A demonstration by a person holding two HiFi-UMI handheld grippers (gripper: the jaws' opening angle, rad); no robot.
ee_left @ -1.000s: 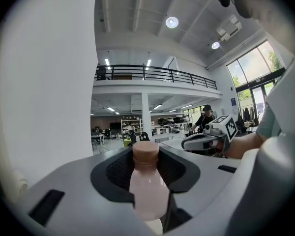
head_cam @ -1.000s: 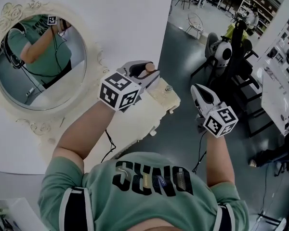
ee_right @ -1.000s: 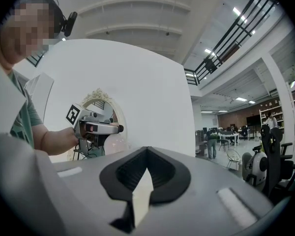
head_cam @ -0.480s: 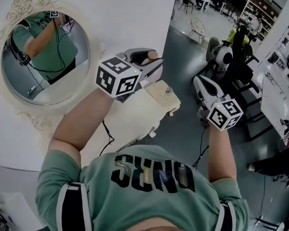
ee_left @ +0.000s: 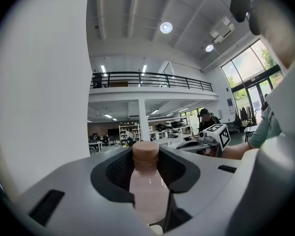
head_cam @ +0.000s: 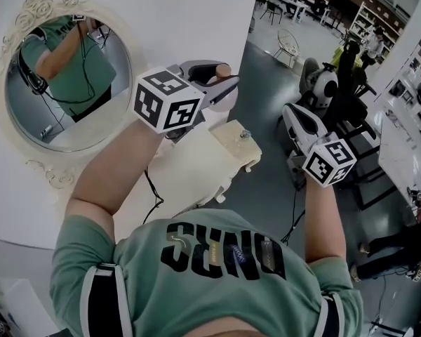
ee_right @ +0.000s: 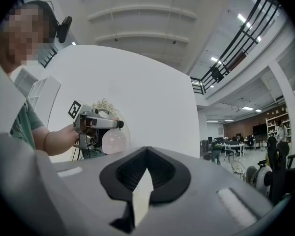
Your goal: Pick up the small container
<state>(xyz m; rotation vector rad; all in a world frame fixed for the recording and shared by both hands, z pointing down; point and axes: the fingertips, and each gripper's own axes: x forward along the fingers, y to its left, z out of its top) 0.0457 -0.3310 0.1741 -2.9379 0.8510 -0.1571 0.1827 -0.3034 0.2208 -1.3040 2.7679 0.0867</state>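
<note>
Close beside wall (ee_left: pixel 39 82), small container (ee_left: pixel 147 191) aloft.

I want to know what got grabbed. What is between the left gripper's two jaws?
A small pink container sits clamped between the jaws of the left gripper. The left gripper view shows it best.

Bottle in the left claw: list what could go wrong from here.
1. The bottle looks smooth and rounded, and the left claw grips only its body, so it might slip.
2. If dropped, it could hit the small table or the floor beside it.
3. The mirror is close to that arm; a careless swing might strike it.
</note>
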